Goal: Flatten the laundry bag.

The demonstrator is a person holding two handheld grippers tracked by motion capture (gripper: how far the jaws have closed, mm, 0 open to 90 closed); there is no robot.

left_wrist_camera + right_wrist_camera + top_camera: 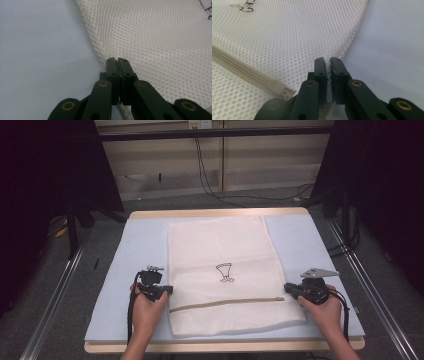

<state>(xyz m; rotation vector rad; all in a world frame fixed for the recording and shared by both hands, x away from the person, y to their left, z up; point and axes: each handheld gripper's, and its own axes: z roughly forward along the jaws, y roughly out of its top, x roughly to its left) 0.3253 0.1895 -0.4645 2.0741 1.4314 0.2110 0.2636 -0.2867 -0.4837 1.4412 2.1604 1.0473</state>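
Observation:
A white mesh bag (220, 250) lies flat on the pale blue mat (140, 240), with a beige zipper (225, 304) across its near part and a small black drawing (225, 272) in the middle. My left gripper (169, 289) is at the bag's left edge, level with the zipper. In the left gripper view the gripper (117, 60) is shut on the bag's (155, 37) mesh edge. My right gripper (286, 287) is at the bag's right edge. In the right gripper view the gripper (327, 60) pinches the mesh edge of the bag (287, 37) just beside the zipper's end (284, 93).
The mat covers a wooden table (215, 213) whose rim shows at the far and near sides. Metal rails (55, 295) run along the floor on both sides. Black cables (210, 185) lie on the floor behind the table. Dark curtains hang at the left and right.

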